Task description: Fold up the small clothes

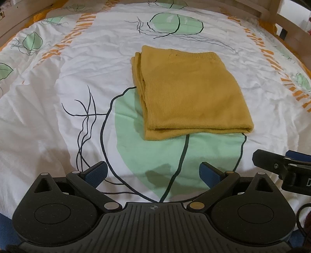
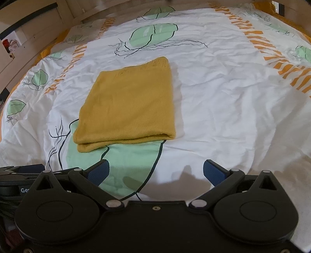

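A mustard-yellow knit garment [image 1: 186, 93] lies folded into a flat rectangle on the bed, with stacked layers showing along its left and near edges. It also shows in the right wrist view [image 2: 126, 105]. My left gripper [image 1: 153, 175] is open and empty, held back from the garment's near edge. My right gripper [image 2: 156, 173] is open and empty too, back from the garment and a little to its right. Part of the right gripper [image 1: 281, 165] shows at the right edge of the left wrist view.
The bed is covered by a white duvet [image 1: 48, 109] printed with green leaves, dark lines and orange bands. A wooden bed frame [image 1: 272, 11] runs along the far side and corners. A wall with small items [image 2: 11, 44] stands at far left.
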### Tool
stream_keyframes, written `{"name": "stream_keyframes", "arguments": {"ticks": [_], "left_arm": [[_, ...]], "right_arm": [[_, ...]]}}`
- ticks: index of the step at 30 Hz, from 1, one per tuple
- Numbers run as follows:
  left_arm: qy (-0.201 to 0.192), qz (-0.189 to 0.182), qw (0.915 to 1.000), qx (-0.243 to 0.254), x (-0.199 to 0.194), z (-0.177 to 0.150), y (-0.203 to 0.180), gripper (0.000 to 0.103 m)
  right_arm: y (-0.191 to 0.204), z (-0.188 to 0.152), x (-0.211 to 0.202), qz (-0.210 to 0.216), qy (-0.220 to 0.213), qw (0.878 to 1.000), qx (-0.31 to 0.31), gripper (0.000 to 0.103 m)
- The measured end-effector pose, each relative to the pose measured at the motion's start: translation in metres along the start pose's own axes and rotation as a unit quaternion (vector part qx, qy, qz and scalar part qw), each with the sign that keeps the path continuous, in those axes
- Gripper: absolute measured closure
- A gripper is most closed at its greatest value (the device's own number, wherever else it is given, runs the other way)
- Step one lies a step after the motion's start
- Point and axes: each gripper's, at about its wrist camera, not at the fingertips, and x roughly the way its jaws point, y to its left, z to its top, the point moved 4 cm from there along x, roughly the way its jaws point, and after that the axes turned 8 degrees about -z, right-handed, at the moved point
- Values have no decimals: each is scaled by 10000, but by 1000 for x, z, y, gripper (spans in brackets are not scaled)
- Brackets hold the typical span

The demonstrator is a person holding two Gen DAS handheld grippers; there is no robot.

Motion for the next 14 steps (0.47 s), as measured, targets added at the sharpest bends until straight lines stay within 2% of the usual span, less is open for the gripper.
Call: {"name": "stream_keyframes", "arguments": {"ticks": [14], "left_arm": [[20, 10, 10000, 3, 2, -1, -2, 1]], "right_arm": [[0, -2, 1, 28, 21, 10000, 22, 0]]}}
